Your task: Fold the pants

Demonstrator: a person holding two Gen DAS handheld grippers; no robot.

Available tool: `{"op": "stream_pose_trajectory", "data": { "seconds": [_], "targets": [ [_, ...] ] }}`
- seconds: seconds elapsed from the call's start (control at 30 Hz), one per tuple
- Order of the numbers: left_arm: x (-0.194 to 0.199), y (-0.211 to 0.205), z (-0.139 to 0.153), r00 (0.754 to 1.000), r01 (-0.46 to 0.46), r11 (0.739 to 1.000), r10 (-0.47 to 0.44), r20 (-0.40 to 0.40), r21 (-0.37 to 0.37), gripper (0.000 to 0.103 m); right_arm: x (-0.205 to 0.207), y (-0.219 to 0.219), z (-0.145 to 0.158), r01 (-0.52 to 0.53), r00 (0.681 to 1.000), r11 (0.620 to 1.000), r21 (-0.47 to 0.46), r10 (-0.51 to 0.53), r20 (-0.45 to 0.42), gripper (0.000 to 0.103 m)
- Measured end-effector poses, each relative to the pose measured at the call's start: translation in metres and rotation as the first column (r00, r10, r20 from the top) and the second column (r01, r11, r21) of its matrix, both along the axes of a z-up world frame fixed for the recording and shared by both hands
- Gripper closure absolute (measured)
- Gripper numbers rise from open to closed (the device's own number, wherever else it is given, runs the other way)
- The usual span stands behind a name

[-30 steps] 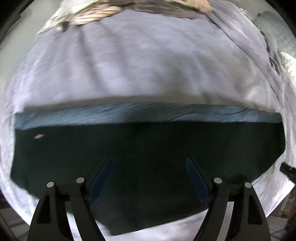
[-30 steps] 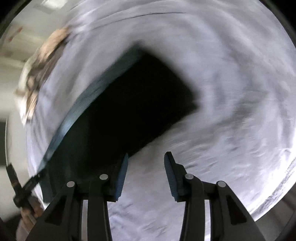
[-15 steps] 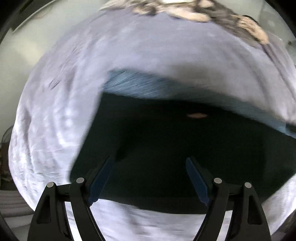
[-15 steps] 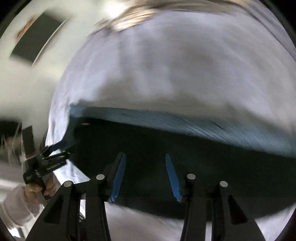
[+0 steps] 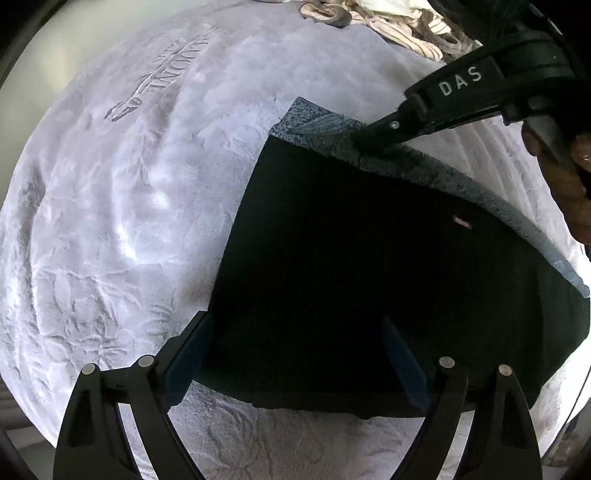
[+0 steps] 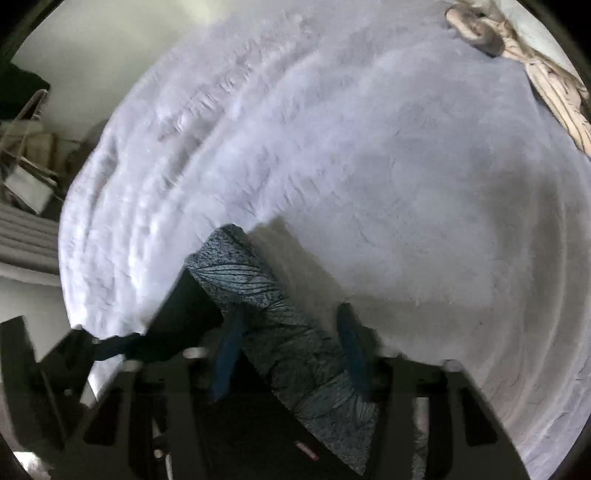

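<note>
Dark pants point(image 5: 369, 266), grey ribbed waistband point(image 5: 424, 170), plush blanket point(image 5: 129, 206)

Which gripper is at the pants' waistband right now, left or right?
The right gripper: its open fingers straddle the grey-blue waistband. The left gripper is open at the opposite edge of the dark pants, over plain fabric.

Layout: pants on the blanket, grippers at two edges

The pants point(image 5: 388, 266) lie flat on the blanket point(image 5: 129, 221), toward 3 o'clock in the left wrist view. Their waistband point(image 5: 424, 166) forms the far edge, running from 12 toward 3 o'clock. The left gripper point(image 5: 295, 365) sits over the near edge at 6 o'clock. The right gripper point(image 5: 373, 142) meets the waistband at 1 o'clock, its fingers point(image 6: 352, 350) straddling it. A bundle of cloth point(image 5: 406, 26) lies behind the pants at 12 o'clock, on the blanket's far edge.
</note>
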State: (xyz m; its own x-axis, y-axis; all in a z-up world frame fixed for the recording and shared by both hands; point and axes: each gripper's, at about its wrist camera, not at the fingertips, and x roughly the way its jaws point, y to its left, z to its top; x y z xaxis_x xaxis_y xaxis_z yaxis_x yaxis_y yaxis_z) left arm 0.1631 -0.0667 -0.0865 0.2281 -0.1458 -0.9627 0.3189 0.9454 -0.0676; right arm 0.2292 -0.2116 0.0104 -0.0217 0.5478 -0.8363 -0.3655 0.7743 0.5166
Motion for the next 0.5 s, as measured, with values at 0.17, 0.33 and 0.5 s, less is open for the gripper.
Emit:
{"op": "stream_pose_trajectory", "data": {
  "seconds": [0.17, 0.33, 0.5],
  "targets": [
    [0.002, 0.031, 0.004, 0.999, -0.040, 0.999, 0.040, -0.008, -0.003, 0.012, -0.009, 0.004, 0.025, -0.064, 0.998, 0.991, 0.121, 0.062, 0.018, 0.099],
    [0.004, 0.047, 0.017, 0.997, -0.075, 0.997, 0.076, -0.029, 0.019, 0.012, 0.002, 0.012, -0.014, 0.058, 0.997, 0.998, 0.026, -0.057, -0.050, 0.099],
    [0.022, 0.035, 0.053, 0.997, -0.043, 0.999, 0.043, 0.066, -0.010, 0.012, -0.021, -0.040, 0.016, 0.222, 0.975, 0.970, 0.095, -0.220, -0.034, 0.077]
  ]
}}
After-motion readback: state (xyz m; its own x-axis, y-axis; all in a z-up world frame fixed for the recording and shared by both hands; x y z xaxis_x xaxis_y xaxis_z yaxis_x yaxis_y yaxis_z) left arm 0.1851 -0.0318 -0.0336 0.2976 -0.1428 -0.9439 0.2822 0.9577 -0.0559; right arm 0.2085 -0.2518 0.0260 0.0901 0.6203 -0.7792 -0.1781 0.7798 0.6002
